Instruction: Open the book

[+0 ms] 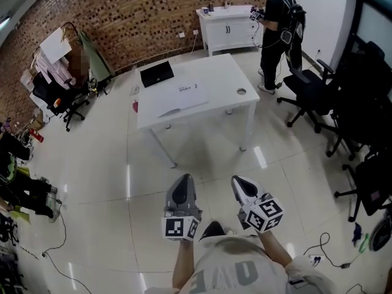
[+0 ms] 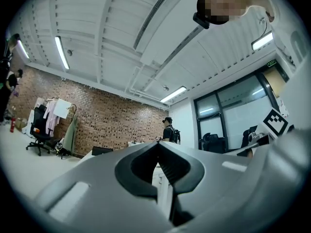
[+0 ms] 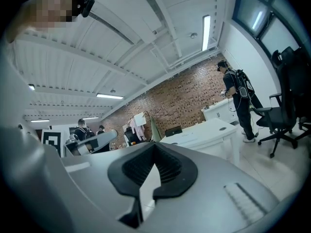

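- White table [image 1: 226, 72] stands well off across the floor [image 1: 110, 164]; what lies on it is too small to read.
- My left gripper [image 1: 182, 182] and right gripper [image 1: 240, 185]: pressed together, empty, nothing within reach.

the left gripper [image 1: 183, 179] and the right gripper [image 1: 237, 180] are held side by side, close in front of the person's chest. both point forward and roughly level, slightly apart from each other. each pair of jaws is closed tip to tip with nothing between. the left marker cube [image 1: 180, 227] and right marker cube [image 1: 265, 215] sit nearest the body. the left forearm [image 1: 182, 263] and right forearm [image 1: 277, 245] are bare and bent in.
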`<state>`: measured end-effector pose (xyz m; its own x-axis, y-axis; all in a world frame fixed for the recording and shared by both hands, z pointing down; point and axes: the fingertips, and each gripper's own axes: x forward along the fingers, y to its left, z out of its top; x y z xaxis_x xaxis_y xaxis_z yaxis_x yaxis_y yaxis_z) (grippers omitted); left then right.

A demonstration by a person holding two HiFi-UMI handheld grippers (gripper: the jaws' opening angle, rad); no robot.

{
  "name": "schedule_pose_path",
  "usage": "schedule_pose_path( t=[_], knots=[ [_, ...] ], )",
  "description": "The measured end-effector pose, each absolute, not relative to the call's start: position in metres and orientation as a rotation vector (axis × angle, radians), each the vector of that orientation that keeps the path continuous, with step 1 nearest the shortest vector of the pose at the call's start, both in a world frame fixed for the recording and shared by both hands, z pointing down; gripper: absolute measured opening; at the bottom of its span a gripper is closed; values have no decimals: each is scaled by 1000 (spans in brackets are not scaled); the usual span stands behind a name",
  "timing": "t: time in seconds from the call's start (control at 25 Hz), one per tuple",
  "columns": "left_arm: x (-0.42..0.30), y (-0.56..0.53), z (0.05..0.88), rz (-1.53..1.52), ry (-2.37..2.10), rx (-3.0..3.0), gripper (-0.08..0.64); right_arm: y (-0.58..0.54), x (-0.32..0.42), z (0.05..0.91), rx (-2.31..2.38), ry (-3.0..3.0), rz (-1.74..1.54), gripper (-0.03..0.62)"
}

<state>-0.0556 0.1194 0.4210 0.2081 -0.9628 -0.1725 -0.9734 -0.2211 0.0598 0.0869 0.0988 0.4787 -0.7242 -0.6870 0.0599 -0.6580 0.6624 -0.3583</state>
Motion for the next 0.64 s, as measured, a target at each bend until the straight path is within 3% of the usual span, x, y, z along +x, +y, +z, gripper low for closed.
schedule_pose_path(
  t=[0.64],
  knots=[
    [-43, 126, 411, 258, 1881, -2352, 20, 105, 103, 474, -1158, 2758, -527, 3]
  ],
)
